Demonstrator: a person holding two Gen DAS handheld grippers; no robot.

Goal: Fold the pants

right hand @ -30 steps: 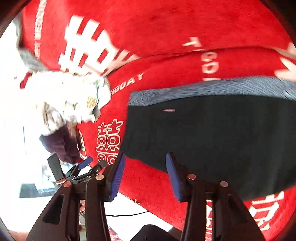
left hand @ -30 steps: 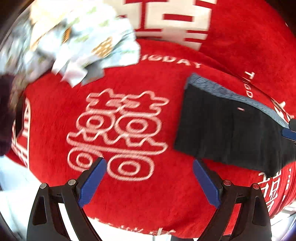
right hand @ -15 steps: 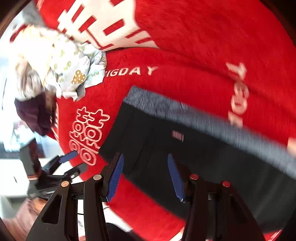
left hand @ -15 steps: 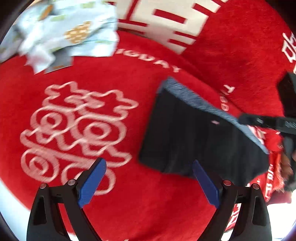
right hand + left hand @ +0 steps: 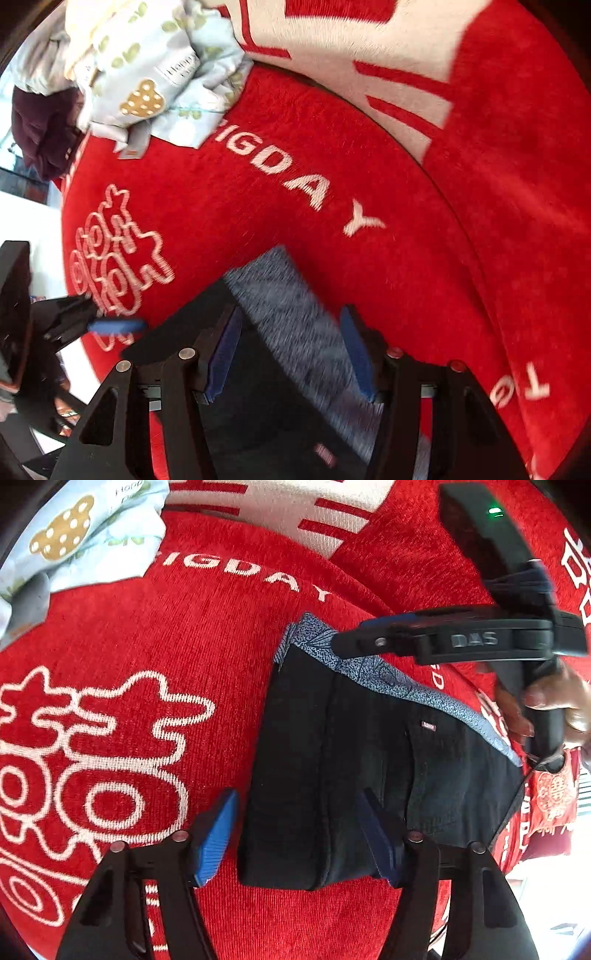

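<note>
Folded black pants (image 5: 369,760) with a blue-grey patterned waistband (image 5: 399,683) lie on a red sofa cover. My left gripper (image 5: 295,834) is open, its fingers straddling the near left edge of the pants. My right gripper (image 5: 291,350) is open, its fingers on either side of the waistband (image 5: 295,332) at the far left corner. The right gripper also shows in the left wrist view (image 5: 461,642), above the waistband. The left gripper's blue fingertip (image 5: 114,326) shows in the right wrist view at the pants' near edge.
The red sofa cover (image 5: 166,664) bears white lettering and symbols. A heap of light patterned clothes (image 5: 159,74) lies at the far left, with a dark maroon garment (image 5: 40,136) beside it. The sofa's back cushion (image 5: 480,110) rises behind.
Both grippers have moved in over the pants. The left one now straddles the near left edge, narrower than before. The right one has come onto the waistband corner.
</note>
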